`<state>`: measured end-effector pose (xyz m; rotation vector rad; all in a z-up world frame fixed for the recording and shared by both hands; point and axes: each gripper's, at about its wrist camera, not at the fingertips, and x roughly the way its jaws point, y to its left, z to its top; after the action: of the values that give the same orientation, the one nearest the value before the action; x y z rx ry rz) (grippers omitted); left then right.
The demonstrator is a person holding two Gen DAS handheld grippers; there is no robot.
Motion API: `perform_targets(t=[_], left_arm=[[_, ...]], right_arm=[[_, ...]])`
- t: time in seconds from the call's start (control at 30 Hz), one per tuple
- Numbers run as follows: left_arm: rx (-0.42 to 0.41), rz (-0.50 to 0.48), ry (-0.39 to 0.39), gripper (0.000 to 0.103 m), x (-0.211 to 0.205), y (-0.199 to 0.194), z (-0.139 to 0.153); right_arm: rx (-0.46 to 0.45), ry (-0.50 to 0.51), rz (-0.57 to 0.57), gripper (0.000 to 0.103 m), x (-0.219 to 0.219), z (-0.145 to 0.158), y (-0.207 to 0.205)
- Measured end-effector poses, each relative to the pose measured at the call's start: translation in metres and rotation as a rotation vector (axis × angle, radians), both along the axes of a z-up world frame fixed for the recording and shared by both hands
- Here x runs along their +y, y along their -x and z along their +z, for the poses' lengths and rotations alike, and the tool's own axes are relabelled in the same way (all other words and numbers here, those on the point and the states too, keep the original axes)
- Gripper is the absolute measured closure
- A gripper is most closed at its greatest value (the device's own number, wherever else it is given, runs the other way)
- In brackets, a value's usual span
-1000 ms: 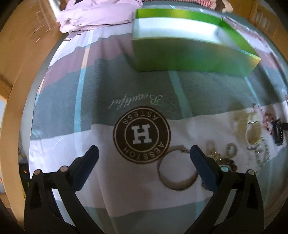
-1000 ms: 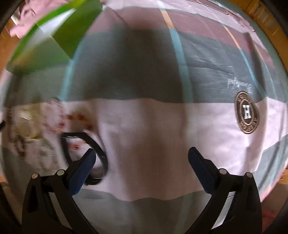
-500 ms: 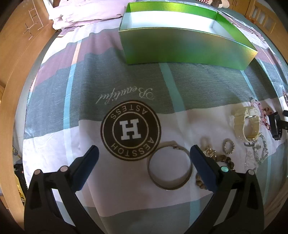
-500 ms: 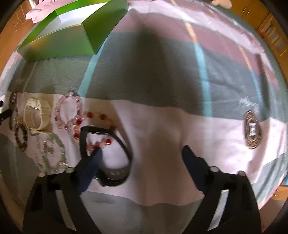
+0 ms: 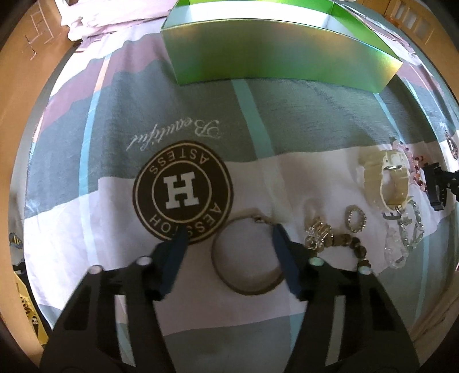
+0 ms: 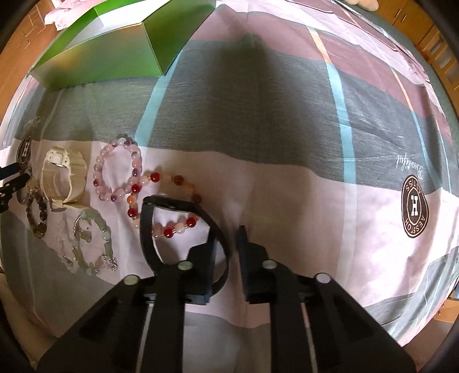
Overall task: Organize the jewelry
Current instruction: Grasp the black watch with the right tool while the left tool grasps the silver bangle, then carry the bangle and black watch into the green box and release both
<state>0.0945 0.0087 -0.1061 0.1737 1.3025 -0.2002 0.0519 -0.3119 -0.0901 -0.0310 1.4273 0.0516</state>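
A gold bangle (image 5: 246,258) lies flat on the bedsheet between the fingers of my left gripper (image 5: 230,227). Its jaws are closing; the right pad is at the bangle's rim and the left pad stands apart from it. My right gripper (image 6: 226,238) points down over a black watch (image 6: 149,229). Those jaws are closing too, and the right side of the strap loop runs pinched between the pads. The open green box (image 5: 275,54) with a white inside stands farther back on the bed.
Between the grippers lie a cream watch (image 6: 61,178), a pink bead bracelet (image 6: 117,172), a red bead bracelet (image 6: 172,200), a pale green bracelet (image 6: 91,241), a brown bead bracelet (image 5: 344,244) and a small ring (image 5: 355,219). Crumpled pink bedding (image 5: 109,17) lies behind the box.
Both pairs of jaws have narrowed from wide open. The left ones drew in around the bangle. The right gripper shifted over the black watch and took its strap between the pads.
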Motion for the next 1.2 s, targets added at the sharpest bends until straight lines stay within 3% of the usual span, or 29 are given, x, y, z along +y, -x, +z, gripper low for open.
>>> perform_targets(t=[0.13,0.3,0.43,0.53,0.7,1.0,1.07,1.1,1.17,1.2], left_arm=[[0.005,0.021,0.014,0.061,0.004,-0.001,0.001],[-0.001,0.041,0.004,0.094,0.009,-0.001,0.001],[-0.017,0.042,-0.019,0.097,0.013,0.002,0.001],[-0.028,0.062,0.001,0.099,0.017,0.006,0.006],[-0.042,0.087,0.027,0.100,0.023,0.016,0.015],[-0.104,0.102,0.063,0.100,0.021,0.031,0.041],[-0.114,0.092,0.066,0.100,0.019,0.032,0.044],[-0.121,0.088,0.063,0.100,0.018,0.034,0.046],[-0.125,0.086,0.062,0.100,0.018,0.033,0.047],[-0.121,0.083,0.068,0.100,0.018,0.032,0.046]], right_arm=[[-0.007,-0.055,-0.051,0.096,-0.009,0.006,0.002],[-0.045,-0.122,-0.086,0.098,-0.019,0.018,0.004],[-0.121,-0.171,-0.066,0.100,-0.017,0.038,0.008],[-0.142,-0.141,-0.048,0.100,-0.012,0.040,0.012],[-0.099,-0.096,-0.034,0.100,-0.018,0.031,0.014],[-0.105,-0.045,-0.006,0.100,-0.015,0.025,0.011],[-0.112,-0.034,0.008,0.096,-0.010,0.025,0.011],[-0.113,-0.032,0.014,0.088,-0.007,0.026,0.010],[-0.129,-0.020,0.018,0.070,-0.005,0.029,0.010],[-0.145,-0.016,0.015,0.051,-0.005,0.032,0.010]])
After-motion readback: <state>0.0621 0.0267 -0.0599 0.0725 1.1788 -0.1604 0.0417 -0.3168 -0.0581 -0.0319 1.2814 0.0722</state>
